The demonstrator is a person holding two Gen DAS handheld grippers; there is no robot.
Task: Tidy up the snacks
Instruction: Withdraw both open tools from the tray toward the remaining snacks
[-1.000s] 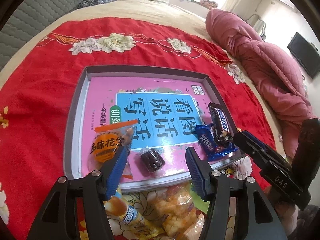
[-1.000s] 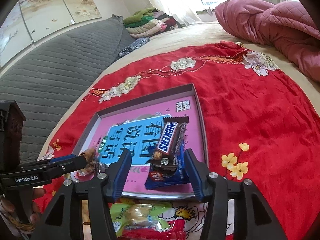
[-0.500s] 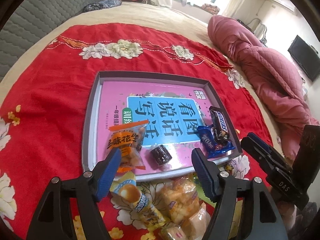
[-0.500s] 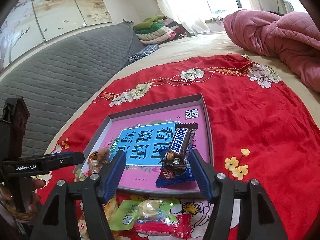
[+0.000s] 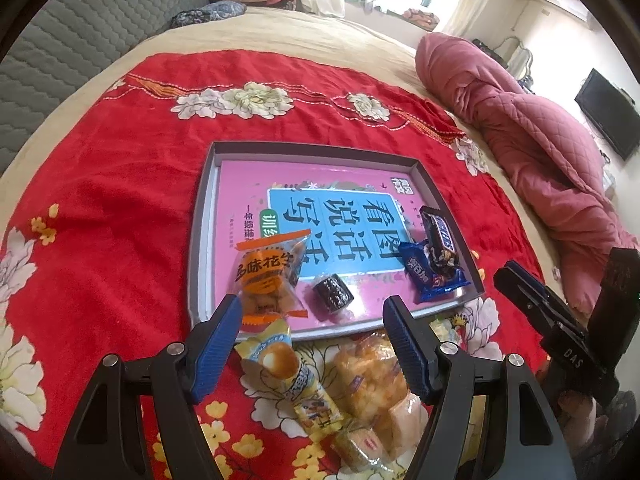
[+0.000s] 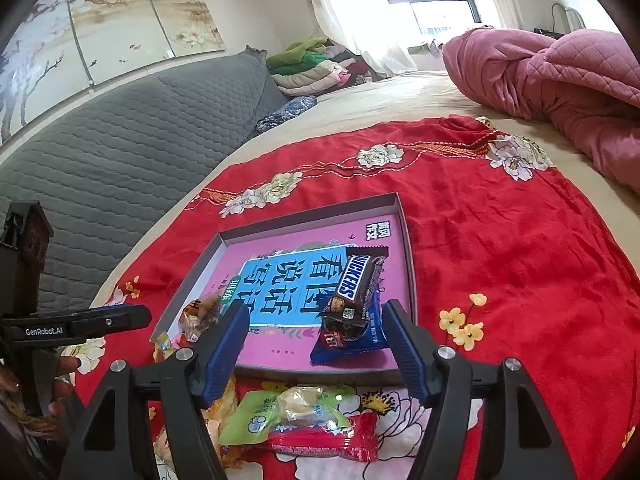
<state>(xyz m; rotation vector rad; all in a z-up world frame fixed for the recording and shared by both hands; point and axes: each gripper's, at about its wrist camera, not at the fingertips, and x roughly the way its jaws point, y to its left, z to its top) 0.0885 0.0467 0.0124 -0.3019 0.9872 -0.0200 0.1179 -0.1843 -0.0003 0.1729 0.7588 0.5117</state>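
Fingers of the left gripper (image 5: 312, 312) stand apart with nothing between them, just off the near edge of the grey tray (image 5: 200, 216), and the right gripper (image 6: 314, 322) has just been spreading its fingers, empty too, off the tray's near right corner. Inside lie an orange peanut packet (image 5: 268, 276), a dark candy (image 5: 332, 293) and a Snickers bar (image 6: 356, 288) on a blue packet (image 6: 352, 344), all crowding the near edge. Loose snacks (image 5: 340, 384) lie on the red cloth (image 5: 108, 200) before the tray, on the bed.
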